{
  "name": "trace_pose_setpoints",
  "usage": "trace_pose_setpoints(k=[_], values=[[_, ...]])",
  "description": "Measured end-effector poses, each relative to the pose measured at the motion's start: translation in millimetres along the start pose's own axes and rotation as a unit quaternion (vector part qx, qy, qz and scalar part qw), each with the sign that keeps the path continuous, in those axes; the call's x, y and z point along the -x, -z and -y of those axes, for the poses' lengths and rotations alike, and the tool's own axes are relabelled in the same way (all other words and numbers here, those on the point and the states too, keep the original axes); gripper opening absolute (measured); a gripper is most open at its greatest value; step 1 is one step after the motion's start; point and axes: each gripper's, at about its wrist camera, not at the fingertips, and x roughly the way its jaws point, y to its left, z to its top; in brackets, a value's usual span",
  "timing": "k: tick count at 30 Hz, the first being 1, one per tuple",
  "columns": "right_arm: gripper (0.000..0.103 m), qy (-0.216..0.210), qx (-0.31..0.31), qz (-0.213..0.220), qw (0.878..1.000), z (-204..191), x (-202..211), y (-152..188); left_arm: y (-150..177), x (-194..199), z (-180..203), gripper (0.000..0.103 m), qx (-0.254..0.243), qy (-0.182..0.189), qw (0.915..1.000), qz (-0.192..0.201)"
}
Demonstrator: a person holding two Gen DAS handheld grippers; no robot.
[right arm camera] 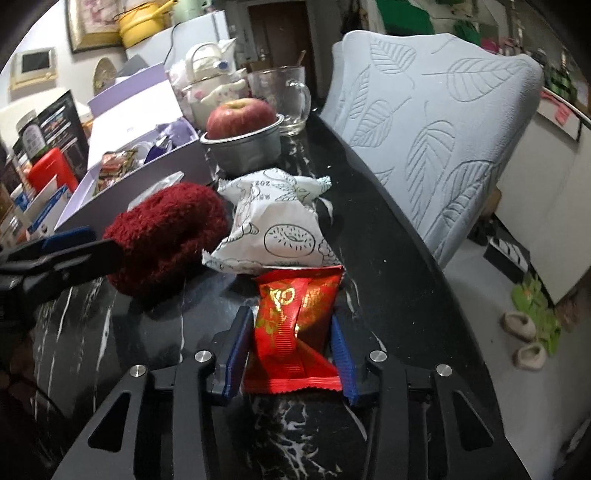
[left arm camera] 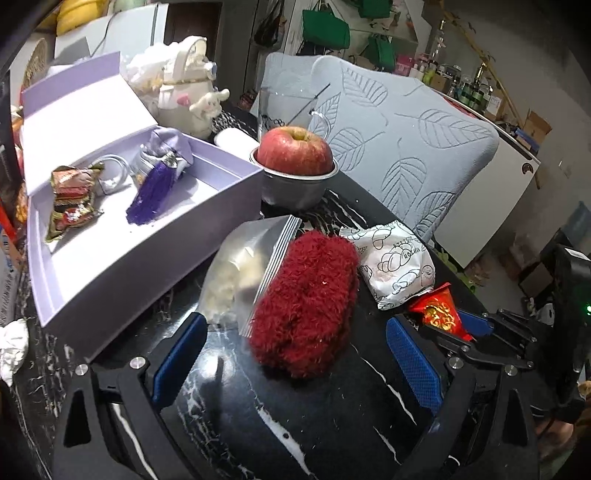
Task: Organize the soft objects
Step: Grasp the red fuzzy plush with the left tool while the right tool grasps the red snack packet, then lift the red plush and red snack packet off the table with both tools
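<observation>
Right gripper (right arm camera: 291, 347) fingers pinching red snack packet (right arm camera: 295, 325) on black marble table (right arm camera: 388, 258). Left gripper (left arm camera: 295, 354) fingers spread wide, red fuzzy pouch (left arm camera: 306, 302) lying between, untouched; white bread packet (left arm camera: 395, 266) just right.

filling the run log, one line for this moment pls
left gripper: open, red fuzzy item between | right gripper: shut on red packet

Cluttered home, fridge (right arm camera: 199, 29), slippers (right arm camera: 524, 339)

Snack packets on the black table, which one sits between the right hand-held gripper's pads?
The red gold-printed packet; the white doughnut-print packet lies beyond it, untouched.
</observation>
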Motion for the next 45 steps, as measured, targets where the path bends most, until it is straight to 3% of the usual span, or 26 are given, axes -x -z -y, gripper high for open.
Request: trace_pose_setpoints(k=[3, 5, 10, 15, 26, 32, 37, 41, 45], values=[[0.041, -0.004, -0.001, -0.003, 1.0, 3, 1, 1, -2, -4, 3, 0.098, -0.001, 0.008, 1.0, 0.002], [0.041, -0.004, -0.003, -0.005, 1.0, 3, 2, 0, -3, -8, 6, 0.092, -0.001, 0.012, 0.9999, -0.001], [0.041, -0.007, -0.002, -0.008, 1.0, 6, 6, 2, -5, -17, 15, 0.053, -0.011, 0.009, 0.9998, -0.015], [0.041, -0.011, -0.009, -0.01, 1.0, 8, 11, 6, 0, -17, 22, 0.043, -0.023, 0.016, 0.9993, -0.023], [0.041, -0.012, -0.014, -0.008, 1.0, 11, 25, 22, 32, 12, 37, 0.042, -0.057, 0.03, 0.9969, -0.045], [0.041, -0.024, -0.008, -0.014, 1.0, 6, 35, 32, 42, 25, 38, 0.042, -0.05, 0.042, 0.9964, -0.053], [0.041, -0.028, -0.004, -0.015, 0.999, 3, 37, 35, 41, 19, 35, 0.042, -0.04, 0.041, 0.9965, -0.06], [0.041, -0.024, -0.006, -0.014, 1.0, 4, 36, 35, 40, 3, 36, 0.043, -0.042, 0.014, 0.9951, -0.088], [0.041, -0.022, -0.009, -0.011, 1.0, 6, 36, 34, 39, -10, 37, 0.049, -0.037, 0.021, 0.994, -0.101]])
